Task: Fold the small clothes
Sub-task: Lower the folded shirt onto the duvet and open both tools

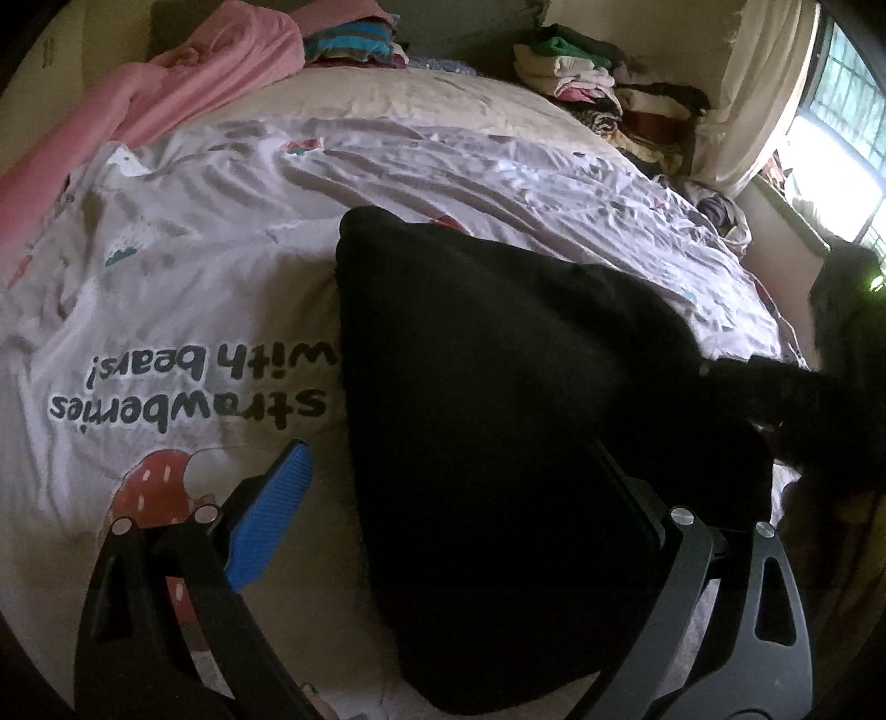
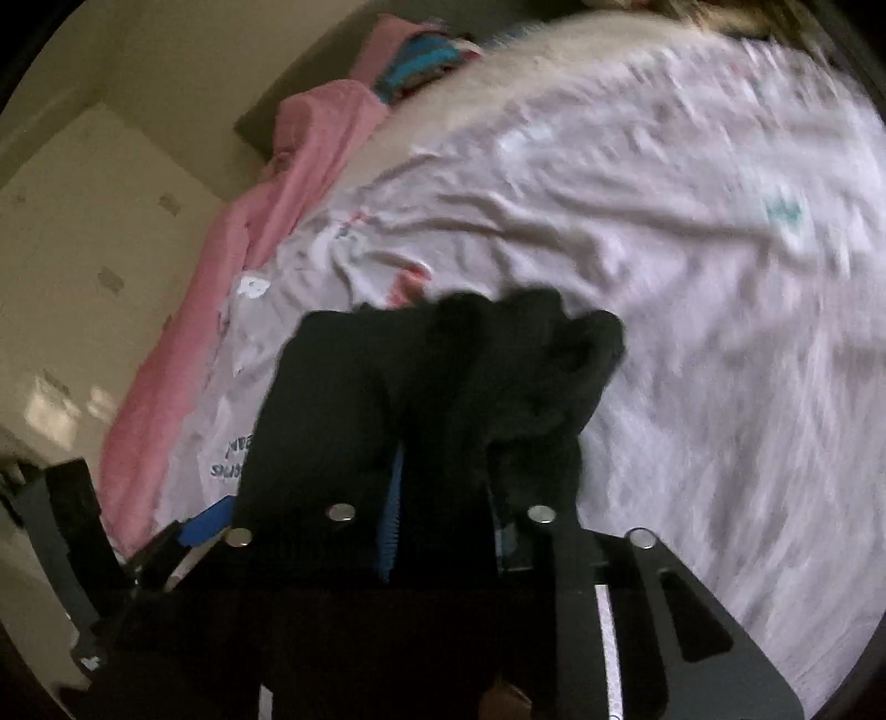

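Note:
A black garment (image 1: pixel 498 399) lies on the white printed bed sheet (image 1: pixel 221 249) and drapes over the right finger of my left gripper (image 1: pixel 443 498). The left gripper's jaws stand wide open; its blue left pad (image 1: pixel 271 515) is bare and lies beside the cloth. My right gripper (image 2: pixel 437 459) is shut on a bunched part of the same black garment (image 2: pixel 498 376) and holds it above the sheet; the view is blurred. The right gripper also shows dimly at the right edge of the left wrist view (image 1: pixel 775 399).
A pink cloth (image 1: pixel 166 94) lies along the far left of the bed, with a striped item (image 1: pixel 349 44) behind it. A pile of folded clothes (image 1: pixel 598 88) sits at the far right near a curtain (image 1: pixel 758 94) and window. A wall runs beside the bed (image 2: pixel 83 249).

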Demonstrator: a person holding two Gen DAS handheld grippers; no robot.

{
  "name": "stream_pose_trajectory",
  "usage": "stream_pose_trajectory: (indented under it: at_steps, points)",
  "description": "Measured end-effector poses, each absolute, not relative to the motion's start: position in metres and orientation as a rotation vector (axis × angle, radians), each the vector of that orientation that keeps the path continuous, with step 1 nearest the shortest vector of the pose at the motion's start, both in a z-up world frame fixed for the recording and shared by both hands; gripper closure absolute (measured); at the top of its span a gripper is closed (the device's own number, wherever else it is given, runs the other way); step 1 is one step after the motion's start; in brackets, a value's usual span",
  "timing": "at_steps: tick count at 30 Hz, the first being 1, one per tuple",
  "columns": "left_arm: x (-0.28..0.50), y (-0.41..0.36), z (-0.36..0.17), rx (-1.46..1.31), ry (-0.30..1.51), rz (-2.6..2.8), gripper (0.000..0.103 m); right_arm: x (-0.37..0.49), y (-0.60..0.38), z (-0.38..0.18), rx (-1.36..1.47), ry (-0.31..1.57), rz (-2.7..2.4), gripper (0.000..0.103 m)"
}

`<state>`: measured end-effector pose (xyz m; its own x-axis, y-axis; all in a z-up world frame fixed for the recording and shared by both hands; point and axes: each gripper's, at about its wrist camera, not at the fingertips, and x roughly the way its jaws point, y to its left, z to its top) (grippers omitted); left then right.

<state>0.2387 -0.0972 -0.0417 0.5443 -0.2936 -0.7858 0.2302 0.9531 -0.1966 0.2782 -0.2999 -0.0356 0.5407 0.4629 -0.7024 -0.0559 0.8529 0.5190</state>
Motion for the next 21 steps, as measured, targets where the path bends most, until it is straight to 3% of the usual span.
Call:
stream_pose_trajectory:
  at_steps: [7, 13, 21]
  points:
    - [0.225, -0.08, -0.028, -0.119, 0.9, -0.298, 0.014, 0.256, -0.254, 0.036, 0.23, 0.709, 0.479, 0.083]
    - [0.223, -0.088, -0.049, -0.108, 0.965, -0.326, 0.013, 0.284, -0.291, -0.031, 0.296, 0.916, 0.314, 0.083]
    - [0.217, -0.093, -0.052, -0.088, 0.964, -0.336, 0.013, 0.262, -0.307, -0.052, 0.394, 0.907, 0.268, 0.071]
